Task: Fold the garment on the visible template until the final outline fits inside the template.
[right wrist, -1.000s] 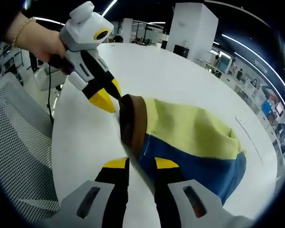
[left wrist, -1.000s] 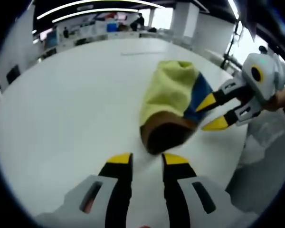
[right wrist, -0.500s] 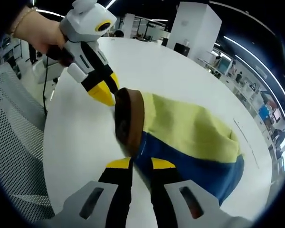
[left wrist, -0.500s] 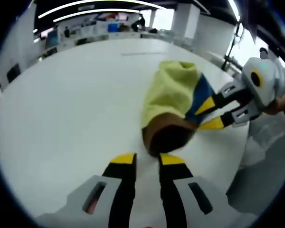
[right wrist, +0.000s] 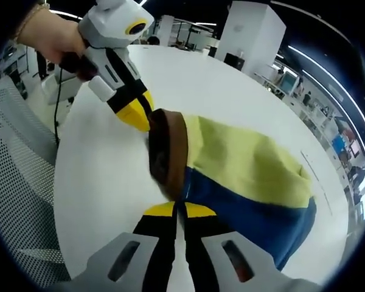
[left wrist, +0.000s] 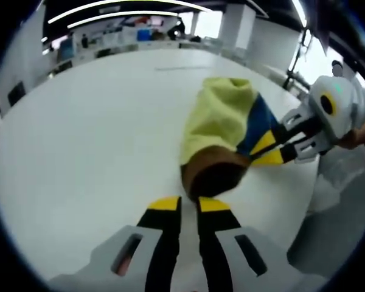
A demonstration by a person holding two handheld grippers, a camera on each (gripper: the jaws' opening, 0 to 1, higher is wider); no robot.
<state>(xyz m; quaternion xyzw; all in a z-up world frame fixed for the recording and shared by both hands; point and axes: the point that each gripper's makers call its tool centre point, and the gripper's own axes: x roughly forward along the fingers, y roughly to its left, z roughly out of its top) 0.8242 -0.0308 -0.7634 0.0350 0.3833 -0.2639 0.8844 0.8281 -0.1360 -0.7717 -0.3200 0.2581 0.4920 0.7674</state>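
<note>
We have the garment [right wrist: 243, 176] lying on the white desk [left wrist: 79, 146], its long axis running away from its brown end. Our right tongs [right wrist: 177, 210] are pinched shut on the blue edge by that end; our left tongs [left wrist: 189, 204], nearly closed and empty, sit just beside it.

The desk [left wrist: 79, 140] lies bare from 9 to 12 o'clock of the garment [left wrist: 222, 121], open passage. At 3 o'clock the right tool [left wrist: 269, 148] blocks it; a mesh chair [right wrist: 18, 201] crowds the desk edge beyond.
</note>
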